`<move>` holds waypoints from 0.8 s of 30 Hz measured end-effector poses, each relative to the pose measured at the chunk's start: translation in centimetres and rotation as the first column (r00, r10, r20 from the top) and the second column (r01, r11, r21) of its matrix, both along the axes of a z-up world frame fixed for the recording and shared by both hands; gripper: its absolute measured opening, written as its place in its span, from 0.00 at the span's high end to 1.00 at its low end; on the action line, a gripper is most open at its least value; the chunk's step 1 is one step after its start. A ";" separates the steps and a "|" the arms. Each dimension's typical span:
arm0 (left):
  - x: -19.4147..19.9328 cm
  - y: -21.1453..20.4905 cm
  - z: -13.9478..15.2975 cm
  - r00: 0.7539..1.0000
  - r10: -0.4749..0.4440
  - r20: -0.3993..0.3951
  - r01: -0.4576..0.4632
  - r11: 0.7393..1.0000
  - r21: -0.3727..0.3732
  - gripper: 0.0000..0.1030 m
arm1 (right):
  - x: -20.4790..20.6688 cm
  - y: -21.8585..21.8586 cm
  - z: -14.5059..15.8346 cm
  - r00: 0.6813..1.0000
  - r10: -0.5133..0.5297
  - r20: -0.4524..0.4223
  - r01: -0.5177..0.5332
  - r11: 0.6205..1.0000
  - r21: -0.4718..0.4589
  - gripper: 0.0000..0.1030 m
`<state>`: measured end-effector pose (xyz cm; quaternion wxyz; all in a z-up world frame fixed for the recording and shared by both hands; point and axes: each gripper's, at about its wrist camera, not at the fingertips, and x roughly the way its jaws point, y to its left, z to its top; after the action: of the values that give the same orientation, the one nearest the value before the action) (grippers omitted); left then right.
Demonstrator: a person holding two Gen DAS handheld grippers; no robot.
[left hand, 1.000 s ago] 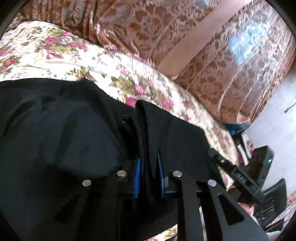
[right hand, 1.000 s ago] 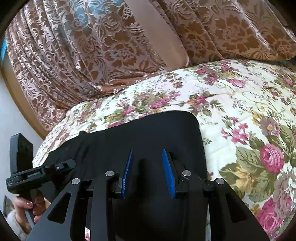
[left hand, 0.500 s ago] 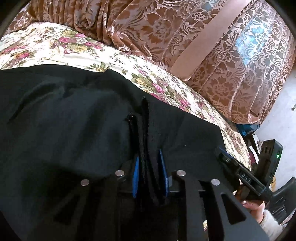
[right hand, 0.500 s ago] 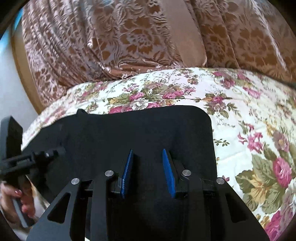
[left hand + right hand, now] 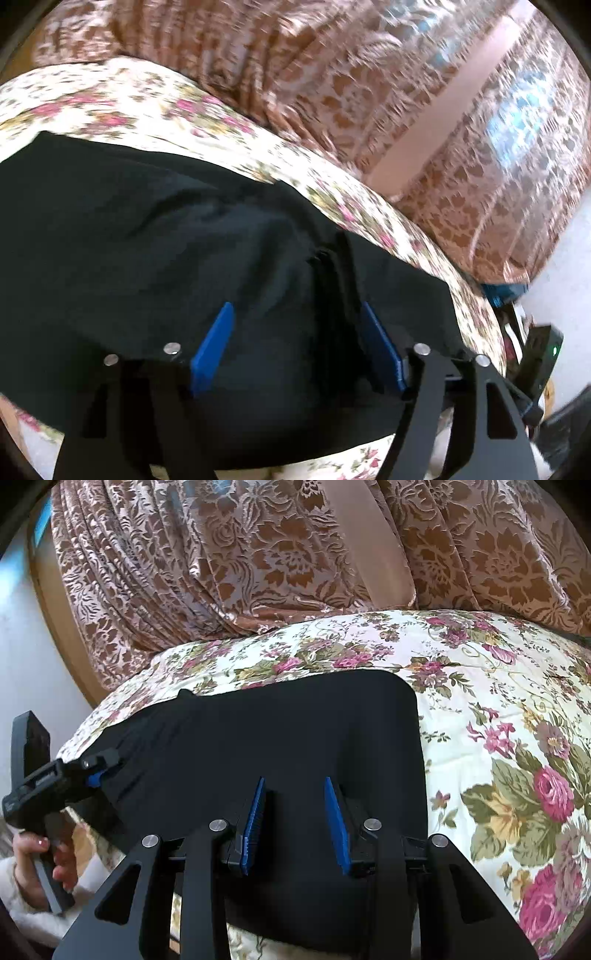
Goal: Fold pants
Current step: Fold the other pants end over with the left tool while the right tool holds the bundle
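The black pants are lying folded across the flowered bedspread, their long side running left to right in front of both grippers. The left gripper is opening its jaws; a raised pleat of cloth is standing between the blue pads, leaning beside the right-hand pad, no longer pinched. The right gripper is hovering over the near edge with its jaws partly apart, clamping nothing. Judging by this, the left one is nearer the pleat that needs laying flat.
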<state>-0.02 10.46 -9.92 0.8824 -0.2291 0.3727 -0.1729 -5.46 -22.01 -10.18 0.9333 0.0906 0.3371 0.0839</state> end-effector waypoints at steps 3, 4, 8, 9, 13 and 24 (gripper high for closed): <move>-0.7 2.6 -0.1 0.995 0.095 -0.009 -0.096 0.995 -0.014 0.25 | 0.0 0.1 -0.4 1.000 -0.001 -0.015 0.002 1.000 0.023 0.69; -1.0 3.2 -0.1 0.993 0.118 -0.007 -0.118 0.993 -0.022 0.25 | 0.0 0.2 -0.4 1.000 -0.001 -0.015 0.001 1.000 0.023 0.69; -2.8 7.0 0.6 0.963 0.267 0.034 -0.267 0.964 -0.017 0.18 | -0.1 0.2 -0.3 1.000 0.012 -0.017 -0.012 1.000 0.013 0.69; -3.1 7.7 0.8 0.954 0.296 0.039 -0.296 0.955 -0.020 0.15 | -0.1 0.2 -0.4 1.000 0.012 -0.016 -0.011 1.000 0.016 0.69; -5.4 12.1 0.9 0.890 0.455 0.032 -0.452 0.889 -0.072 0.14 | -0.1 0.1 -0.4 1.000 0.009 -0.013 -0.009 1.000 0.023 0.69; -8.4 18.0 -1.8 0.787 0.612 -0.082 -0.616 0.771 -0.161 0.16 | 0.0 0.0 -0.3 1.000 0.010 -0.016 -0.009 0.999 0.035 0.69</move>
<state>-8.39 28.44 -11.75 0.8616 -0.4185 0.2714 0.0946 -5.46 -22.05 -10.49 0.9285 0.1058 0.3434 0.0935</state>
